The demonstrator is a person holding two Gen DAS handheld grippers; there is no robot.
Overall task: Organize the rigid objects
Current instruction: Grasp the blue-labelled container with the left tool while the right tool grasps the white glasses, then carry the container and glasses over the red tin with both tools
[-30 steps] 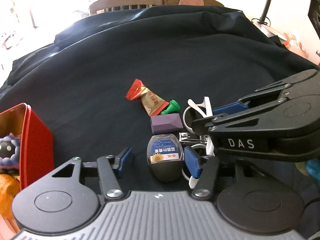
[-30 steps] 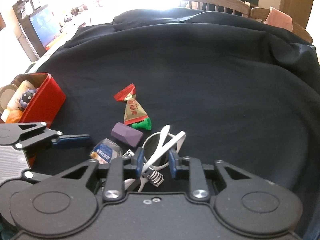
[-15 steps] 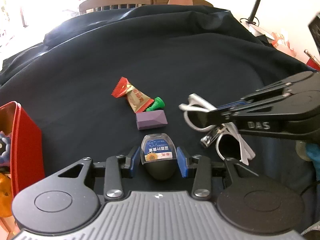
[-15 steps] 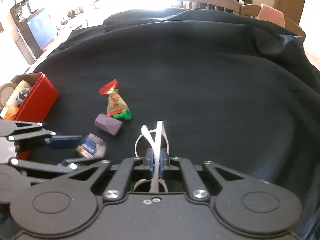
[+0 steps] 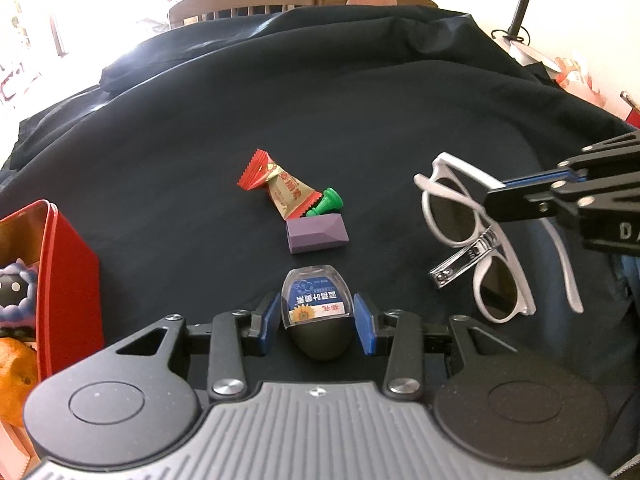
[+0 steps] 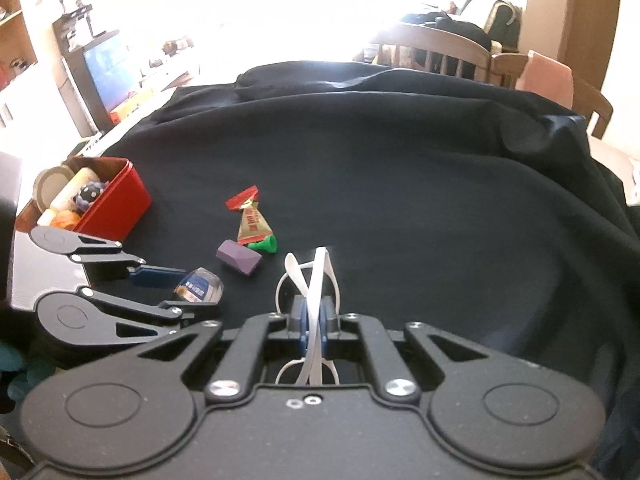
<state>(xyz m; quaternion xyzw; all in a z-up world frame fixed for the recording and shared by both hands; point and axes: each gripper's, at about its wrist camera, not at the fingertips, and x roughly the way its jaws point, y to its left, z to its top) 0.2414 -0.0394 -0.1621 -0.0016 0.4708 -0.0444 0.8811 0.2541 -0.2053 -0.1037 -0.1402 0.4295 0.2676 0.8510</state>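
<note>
My left gripper (image 5: pixel 317 322) is shut on a small dark container with a blue label (image 5: pixel 317 308), also seen in the right wrist view (image 6: pixel 199 286). My right gripper (image 6: pixel 314 330) is shut on white sunglasses (image 6: pixel 316 276) and holds them above the cloth; in the left wrist view the sunglasses (image 5: pixel 476 236) hang at the right with a metal nail clipper (image 5: pixel 464 258) caught on the frame. A purple block (image 5: pixel 316 233), a green pawn (image 5: pixel 326 201) and a red-gold candy wrapper (image 5: pixel 280 188) lie together mid-table.
A red box (image 6: pixel 114 210) with toys and an orange stands at the left, also in the left wrist view (image 5: pixel 70 272). A dark cloth (image 5: pixel 320 100) covers the table. Wooden chairs (image 5: pixel 240 2) stand behind it, a desk lamp (image 5: pixel 524 4) at the far right.
My left gripper closed on the labelled container. My right gripper closed on the sunglasses and lifted them up and to the right, the nail clipper rising with them.
</note>
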